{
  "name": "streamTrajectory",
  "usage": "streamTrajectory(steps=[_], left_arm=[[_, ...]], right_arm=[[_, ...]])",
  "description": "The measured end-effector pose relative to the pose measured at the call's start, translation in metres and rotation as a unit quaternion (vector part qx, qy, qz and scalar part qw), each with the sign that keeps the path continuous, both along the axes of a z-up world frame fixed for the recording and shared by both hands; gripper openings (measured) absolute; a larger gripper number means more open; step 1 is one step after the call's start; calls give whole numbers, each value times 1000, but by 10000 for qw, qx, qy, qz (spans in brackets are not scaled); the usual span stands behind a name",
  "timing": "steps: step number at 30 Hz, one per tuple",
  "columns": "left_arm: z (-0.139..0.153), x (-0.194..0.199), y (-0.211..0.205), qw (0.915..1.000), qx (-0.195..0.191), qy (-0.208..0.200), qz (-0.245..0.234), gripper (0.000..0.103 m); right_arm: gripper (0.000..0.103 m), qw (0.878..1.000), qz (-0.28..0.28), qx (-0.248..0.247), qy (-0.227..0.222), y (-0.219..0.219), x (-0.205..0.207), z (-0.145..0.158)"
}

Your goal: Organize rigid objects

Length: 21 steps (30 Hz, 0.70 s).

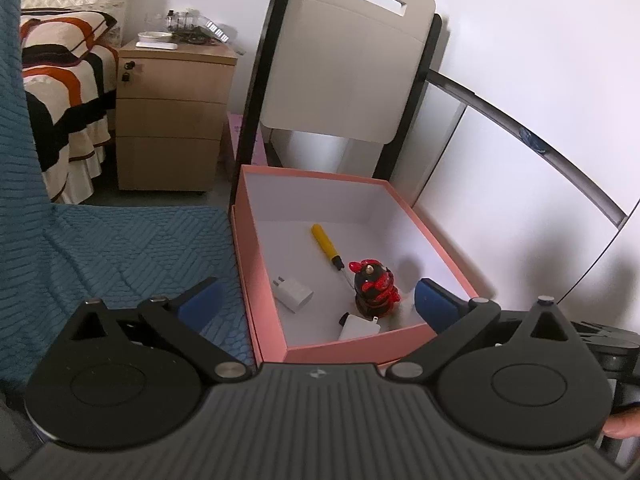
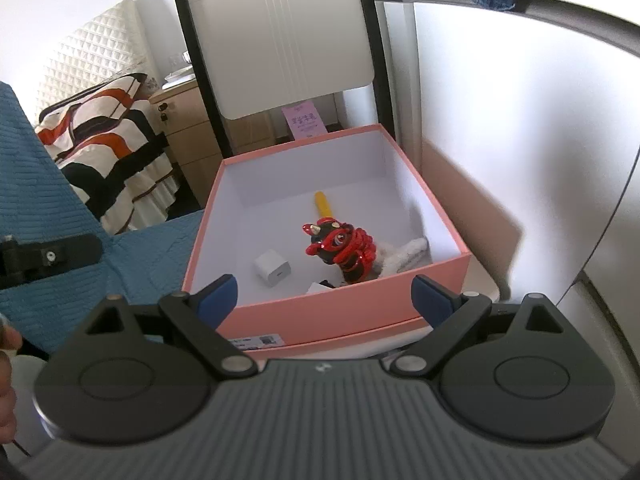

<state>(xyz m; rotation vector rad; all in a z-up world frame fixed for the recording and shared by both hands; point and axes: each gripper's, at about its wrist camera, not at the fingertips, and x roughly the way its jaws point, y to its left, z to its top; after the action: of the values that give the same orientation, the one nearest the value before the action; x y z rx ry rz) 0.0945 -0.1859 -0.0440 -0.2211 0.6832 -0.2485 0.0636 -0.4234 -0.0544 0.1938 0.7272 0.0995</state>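
A pink box (image 1: 262, 304) with a white inside stands open; it also shows in the right wrist view (image 2: 320, 312). Inside lie a yellow-handled screwdriver (image 1: 325, 242) (image 2: 323, 203), a red and black figurine (image 1: 374, 286) (image 2: 342, 248), a white charger cube (image 1: 294, 293) (image 2: 272, 270) and a second white adapter (image 1: 358, 327). A white fluffy item (image 2: 404, 258) lies by the figurine. My left gripper (image 1: 316, 300) is open and empty above the box's near edge. My right gripper (image 2: 322, 298) is open and empty before the box's near wall.
The box sits next to a blue textured sofa cushion (image 1: 120, 248). A white chair back (image 1: 344, 60) and white walls stand behind and right. A wooden drawer cabinet (image 1: 172, 116) and a striped bed (image 1: 60, 80) lie at the far left.
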Motion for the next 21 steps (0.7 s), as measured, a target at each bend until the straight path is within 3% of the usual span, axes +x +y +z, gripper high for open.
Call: streamTrajectory(steps=[21], left_arm=[[-1,0,-3,9996,134,161,183,103]], right_arm=[[96,9993,350,-122,-103,18,2,8]])
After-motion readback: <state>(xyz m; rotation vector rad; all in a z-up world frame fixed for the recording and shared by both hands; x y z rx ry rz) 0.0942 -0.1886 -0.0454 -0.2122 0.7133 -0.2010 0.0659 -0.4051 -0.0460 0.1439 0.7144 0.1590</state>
